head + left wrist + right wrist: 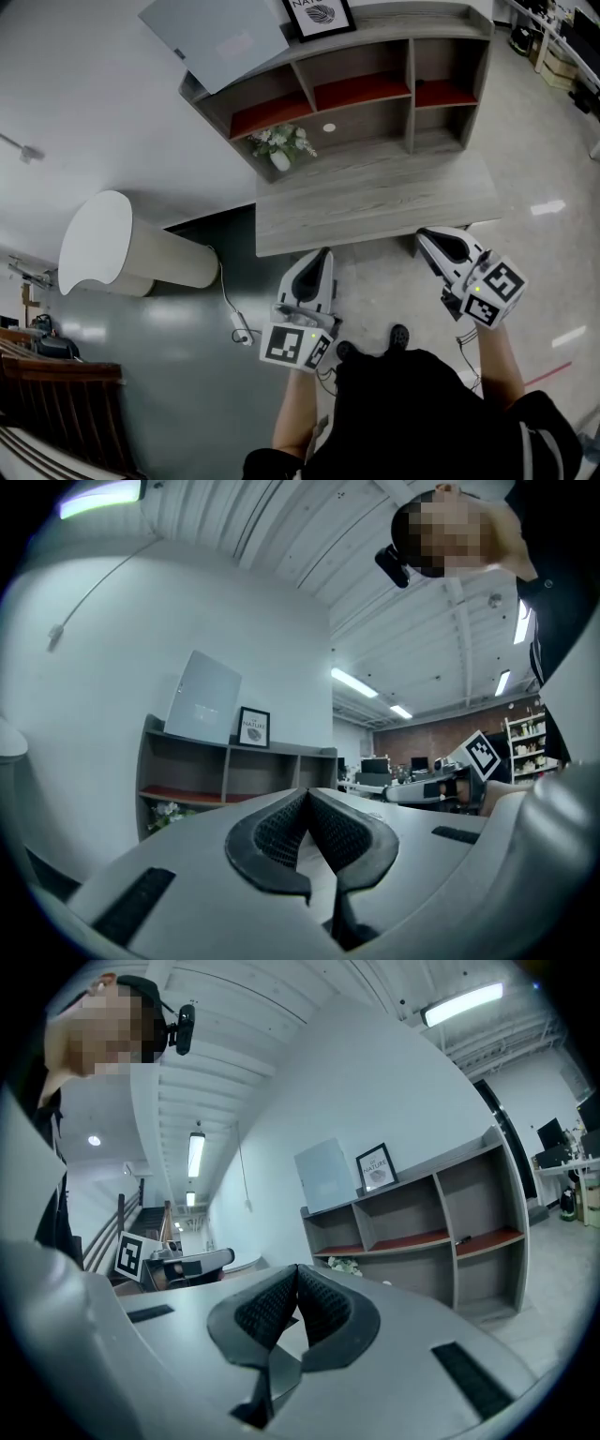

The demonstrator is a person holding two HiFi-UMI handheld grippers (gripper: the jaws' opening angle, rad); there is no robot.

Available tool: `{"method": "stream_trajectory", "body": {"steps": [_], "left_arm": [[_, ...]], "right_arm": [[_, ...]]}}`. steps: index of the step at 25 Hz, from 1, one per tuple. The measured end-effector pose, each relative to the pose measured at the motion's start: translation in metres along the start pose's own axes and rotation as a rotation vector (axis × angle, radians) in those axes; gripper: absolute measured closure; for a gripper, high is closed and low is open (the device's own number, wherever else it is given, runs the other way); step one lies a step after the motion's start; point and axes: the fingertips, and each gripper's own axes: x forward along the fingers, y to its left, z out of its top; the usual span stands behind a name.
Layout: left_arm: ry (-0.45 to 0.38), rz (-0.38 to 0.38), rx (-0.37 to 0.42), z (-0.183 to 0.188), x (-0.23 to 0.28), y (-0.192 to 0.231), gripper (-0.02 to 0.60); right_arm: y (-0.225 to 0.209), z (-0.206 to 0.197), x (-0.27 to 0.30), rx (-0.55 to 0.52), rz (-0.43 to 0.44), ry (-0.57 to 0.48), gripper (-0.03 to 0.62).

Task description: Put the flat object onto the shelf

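The flat grey board point(220, 33) stands on the top of the shelf point(411, 70), at its left end, tilted back against the white wall point(84, 84), with a framed picture point(319, 16) just beside it. The left gripper view and the right gripper view both show the board up there, near the picture. In front of the shelf lies a grey wood counter point(375, 202), and a small vase of flowers point(281, 145) stands at its back left, below the red-lined compartments. The left gripper point(322, 253) hangs at the near edge of the counter; its fingers point(277, 832) are pressed together at the tips with nothing between them. The right gripper point(424, 234) hangs near the same edge, well apart from the left one, and its fingers point(267, 1312) are likewise closed tip to tip and empty.
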Motion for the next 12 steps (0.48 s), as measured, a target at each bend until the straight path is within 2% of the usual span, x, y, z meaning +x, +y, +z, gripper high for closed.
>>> {"method": "stream_trajectory", "body": {"steps": [12], "left_arm": [[0.061, 0.006, -0.069, -0.019, -0.014, 0.000, 0.569]], "right_arm": [[0.012, -0.002, -0.011, -0.072, -0.022, 0.014, 0.582]]}}
